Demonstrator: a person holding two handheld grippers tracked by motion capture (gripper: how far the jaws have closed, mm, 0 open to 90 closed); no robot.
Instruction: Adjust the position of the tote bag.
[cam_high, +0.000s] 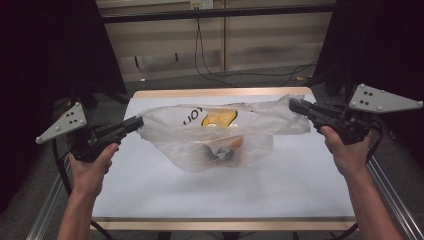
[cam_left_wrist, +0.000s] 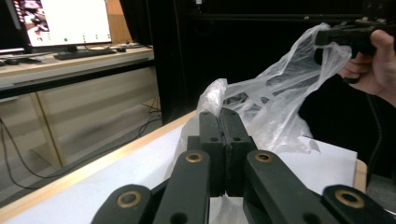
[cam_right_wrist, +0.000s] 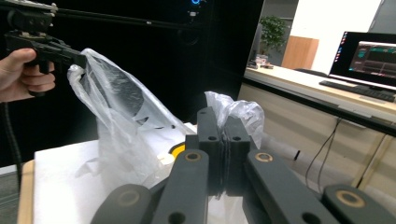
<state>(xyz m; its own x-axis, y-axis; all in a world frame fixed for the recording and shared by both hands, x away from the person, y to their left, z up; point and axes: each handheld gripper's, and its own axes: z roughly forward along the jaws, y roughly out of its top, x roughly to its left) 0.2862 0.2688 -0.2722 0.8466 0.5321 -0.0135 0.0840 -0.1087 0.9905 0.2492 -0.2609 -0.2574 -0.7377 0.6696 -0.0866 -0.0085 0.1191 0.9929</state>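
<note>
Holding the plastic bag (cam_high: 220, 132) stretched between both tools above the white table (cam_high: 150, 190), we pinch one edge in the left gripper (cam_high: 137, 121), its jaws closed on the film, and the opposite edge in the right gripper (cam_high: 294, 105), also closed on it. Inside the bag we see dark and orange items, probably small packages, but they are blurred.

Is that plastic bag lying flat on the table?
No, the plastic bag hangs stretched between the left gripper and right gripper, each clamped on an edge.
</note>
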